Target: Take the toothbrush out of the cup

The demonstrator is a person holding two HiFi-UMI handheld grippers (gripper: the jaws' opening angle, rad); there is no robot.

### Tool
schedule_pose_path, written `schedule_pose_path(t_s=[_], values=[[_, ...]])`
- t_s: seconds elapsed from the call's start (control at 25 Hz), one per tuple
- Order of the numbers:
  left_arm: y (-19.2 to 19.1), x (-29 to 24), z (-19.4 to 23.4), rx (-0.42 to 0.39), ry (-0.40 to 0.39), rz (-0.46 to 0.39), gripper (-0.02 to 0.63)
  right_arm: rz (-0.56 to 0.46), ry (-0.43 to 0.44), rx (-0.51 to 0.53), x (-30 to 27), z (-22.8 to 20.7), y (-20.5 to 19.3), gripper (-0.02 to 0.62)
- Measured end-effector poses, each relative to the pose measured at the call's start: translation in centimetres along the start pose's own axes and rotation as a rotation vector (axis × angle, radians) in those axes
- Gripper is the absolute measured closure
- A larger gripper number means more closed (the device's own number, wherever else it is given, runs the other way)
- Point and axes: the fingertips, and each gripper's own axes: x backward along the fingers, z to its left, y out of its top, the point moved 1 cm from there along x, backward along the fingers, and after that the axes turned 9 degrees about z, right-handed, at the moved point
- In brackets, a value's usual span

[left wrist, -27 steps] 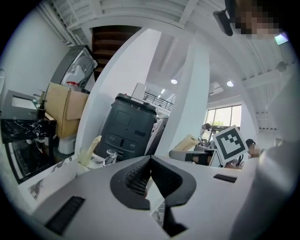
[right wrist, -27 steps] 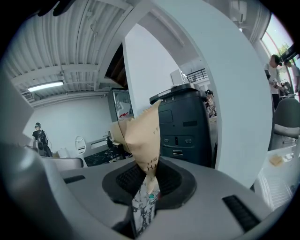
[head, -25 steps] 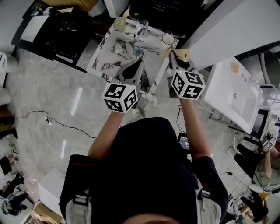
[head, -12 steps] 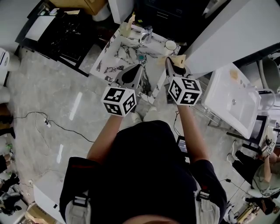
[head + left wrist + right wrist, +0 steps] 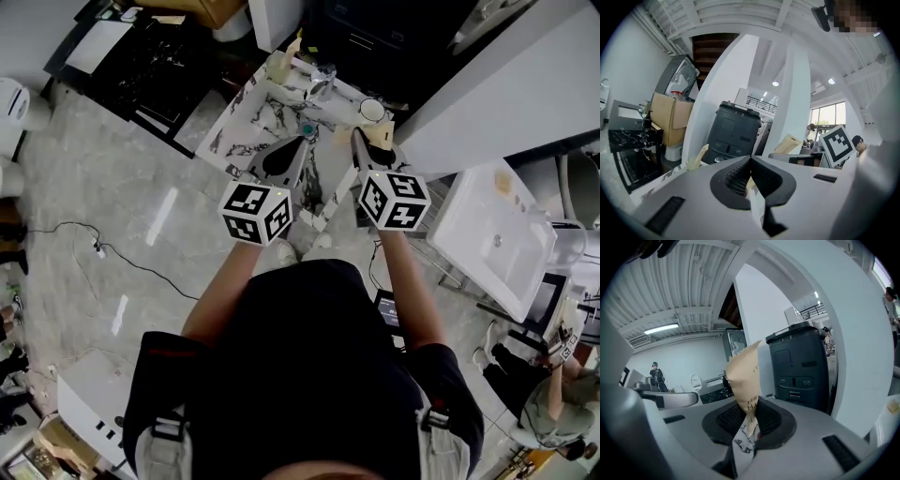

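White marble-patterned rectangular tabletop (image 5: 246, 131) with black veining, set at a slant in the head view. On it:
- white round cup (image 5: 372, 110) at the far right corner
- clear glassy object (image 5: 323, 79) by the far edge
- tan paper-wrapped item (image 5: 278, 66) at the far left corner
- small teal round object (image 5: 307, 129) mid-surface

Cup contents too small to tell.

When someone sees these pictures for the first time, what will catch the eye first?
First, the tan printed paper packet standing clamped in the right gripper. Then the black-and-white marker cubes on both grippers, at the middle of the head view. Beyond them lies a marble-patterned table with a white cup near its far right corner; the left gripper is shut and empty.
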Motion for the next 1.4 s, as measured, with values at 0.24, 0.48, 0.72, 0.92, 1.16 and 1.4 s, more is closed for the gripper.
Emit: schedule_pose_path(t_s=[0.24, 0.48, 0.72, 0.92, 1.16, 1.4], values=[[1.8, -0.9, 1.1, 0.014, 0.06, -0.017, 0.595, 0.001, 0.074, 0.037, -1.2, -0.5, 1.9, 0.518], [2.1, -2.2, 1.4, 0.023, 0.11, -0.02, 0.595, 0.008, 0.123, 0.044, -2.3, -1.6, 2.5, 0.518], [1.9, -2.0, 2.6, 0.035, 0.197, -0.036, 0.595, 0.018, 0.184, 0.048, -3.6, -2.2, 2.2, 0.518], [1.3, -0.9, 3.2, 0.059, 0.257, -0.049, 0.595, 0.029, 0.223, 0.054, -4.2, -1.8, 1.9, 0.518], [1.3, -0.4, 4.1, 0.064, 0.275, -0.053, 0.595, 0.019, 0.237, 0.055, -4.7, -1.2, 2.7, 0.518], [1.9, -0.6, 6.3, 0.056, 0.251, -0.051, 0.595, 0.028, 0.216, 0.047, -6.3, -0.5, 2.8, 0.518]])
